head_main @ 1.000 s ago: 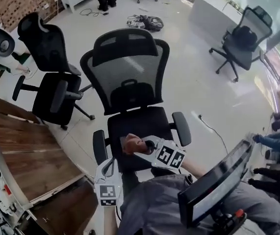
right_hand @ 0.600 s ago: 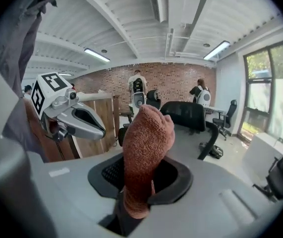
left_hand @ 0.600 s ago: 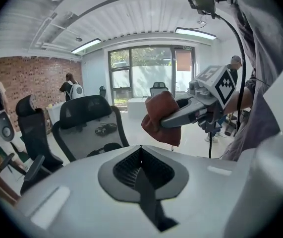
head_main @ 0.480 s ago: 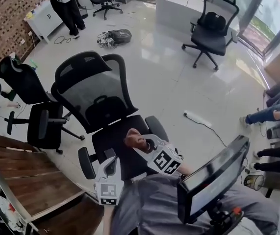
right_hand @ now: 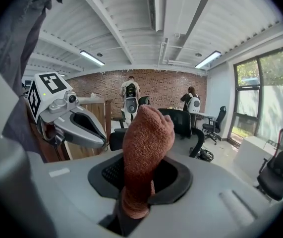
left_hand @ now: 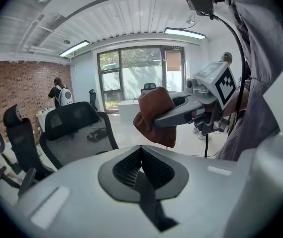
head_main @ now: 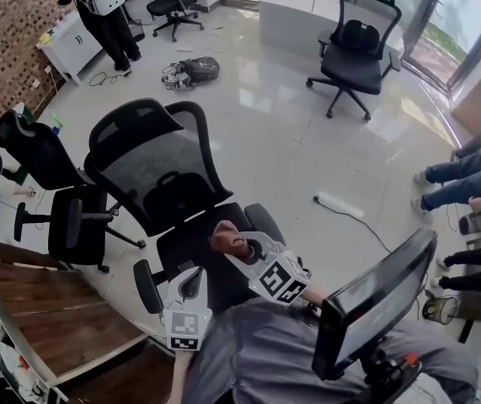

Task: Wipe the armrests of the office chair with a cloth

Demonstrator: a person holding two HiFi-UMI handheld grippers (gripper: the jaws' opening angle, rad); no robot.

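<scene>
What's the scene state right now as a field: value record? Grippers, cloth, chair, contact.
left gripper: shut, empty
right gripper: shut on cloth
cloth: rust-brown, bunched, sticking up from the jaws
office chair: black mesh, in front of the person
near armrest: beside left gripper
far armrest: just right of the cloth in head view
contact: cloth held over the seat, appears clear of both armrests
</scene>
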